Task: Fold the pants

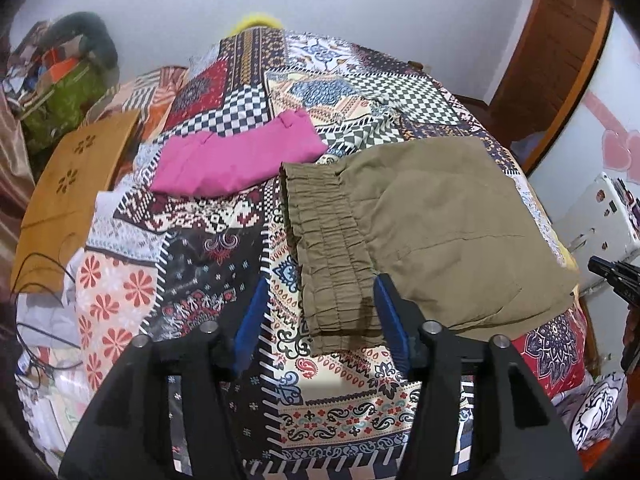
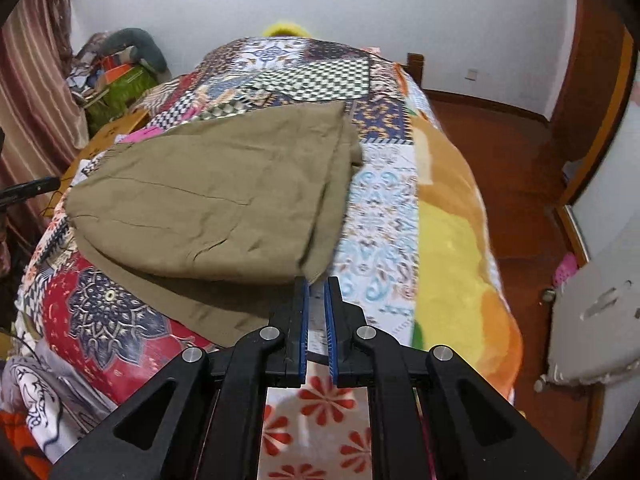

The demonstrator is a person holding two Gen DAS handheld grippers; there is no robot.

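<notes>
Left gripper (image 1: 320,300) open astride waistband (image 1: 332,256)

Two garments lie on the one patchwork bedspread (image 1: 224,92): one olive-brown pair of pants (image 1: 432,224), folded over, reaching up to and between the left gripper's (image 1: 320,292) spread jaws, and one pink folded garment (image 1: 240,156) farther beyond them, to their left. Two grippers show, each with two blue-padded fingers; the right gripper (image 2: 316,280) has the pants' corner just ahead of its nearly closed jaws.
</notes>
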